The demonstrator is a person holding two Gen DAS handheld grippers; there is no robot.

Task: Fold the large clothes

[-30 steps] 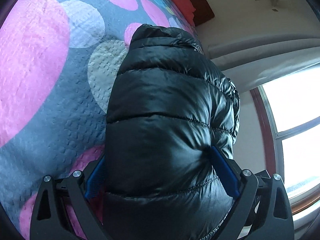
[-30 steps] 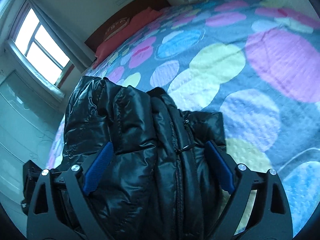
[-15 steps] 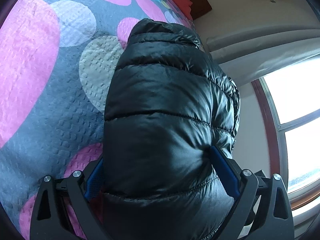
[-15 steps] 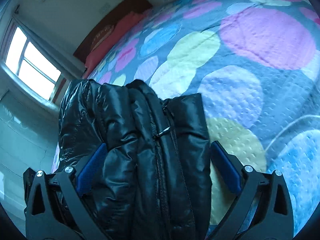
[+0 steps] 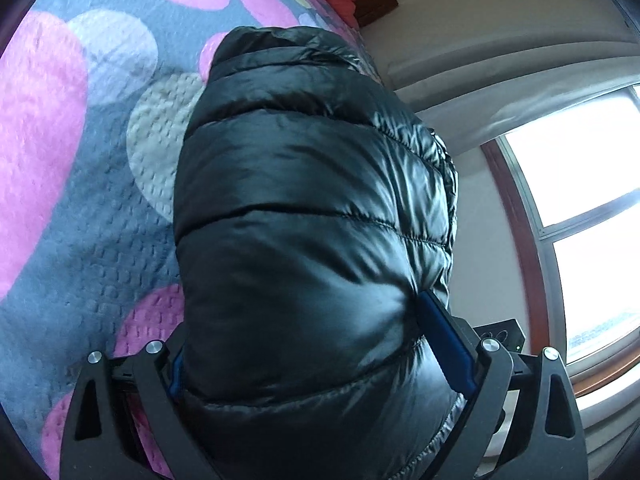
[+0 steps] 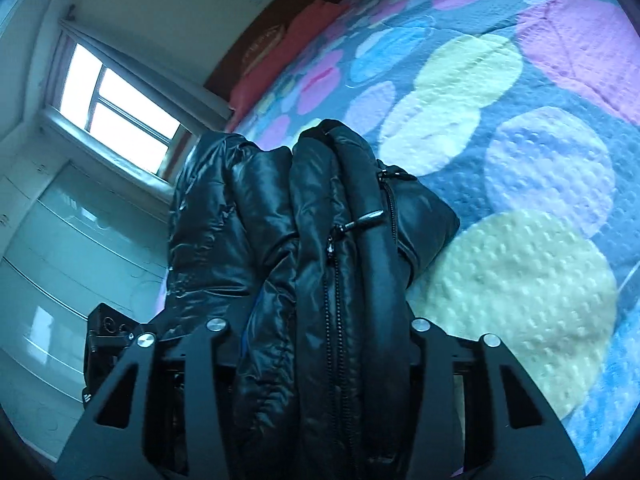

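Observation:
A shiny black puffer jacket [image 5: 304, 216] is bundled thick and fills the left wrist view. My left gripper [image 5: 316, 344] has its jaws wide around the bundle, blue pads pressed into both sides. In the right wrist view the jacket's [image 6: 320, 248] folded layers and zipper stand between the jaws. My right gripper [image 6: 324, 332] has closed in on the layers and squeezes them; its pads are hidden by the fabric. The jacket hangs just above the bed.
The bed's quilt [image 6: 520, 200] is grey with large pink, yellow and blue circles. Red pillows [image 6: 288, 56] and a dark headboard lie at the far end. A window [image 6: 116, 108] and a white cabinet [image 6: 72, 280] stand beside the bed.
My right gripper's jaws have narrowed onto the jacket's layers; its blue pads no longer show. Both views have tilted slightly. The left gripper's hold is unchanged.

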